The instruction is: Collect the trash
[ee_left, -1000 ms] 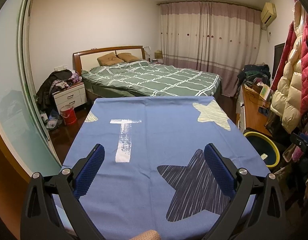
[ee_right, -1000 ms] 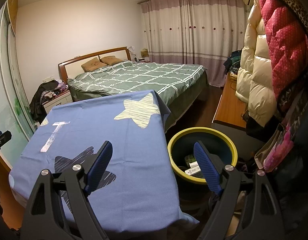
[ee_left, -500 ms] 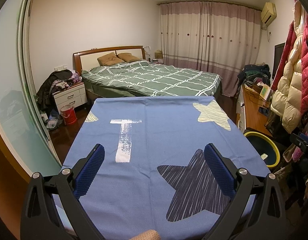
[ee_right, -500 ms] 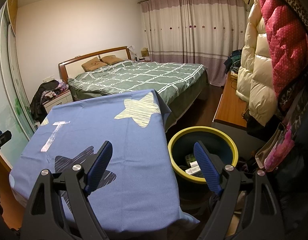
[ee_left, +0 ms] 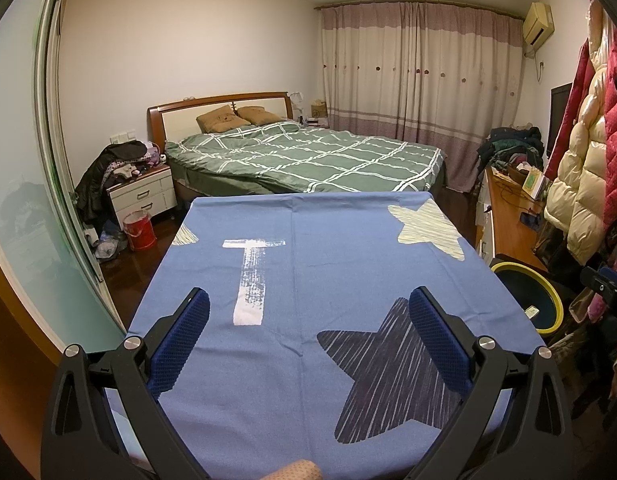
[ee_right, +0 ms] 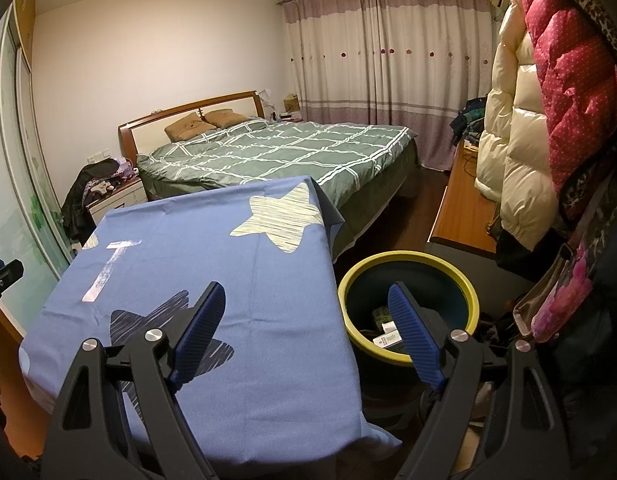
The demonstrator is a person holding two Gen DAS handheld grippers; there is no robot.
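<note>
A dark bin with a yellow rim (ee_right: 408,258) stands on the floor to the right of the table; it also shows in the left wrist view (ee_left: 558,312). Small pieces of trash (ee_right: 386,334) lie at its bottom. The table wears a blue cloth with star prints (ee_left: 332,264), with no loose trash on it. My left gripper (ee_left: 308,336) is open and empty above the near part of the cloth. My right gripper (ee_right: 306,332) is open and empty, held over the table's right edge beside the bin.
A bed with a green checked cover (ee_left: 308,156) lies behind the table. A nightstand piled with clothes (ee_left: 140,188) and a red bucket (ee_left: 138,230) stand at the left. A wooden desk (ee_right: 464,204) and hanging coats (ee_right: 548,100) crowd the right.
</note>
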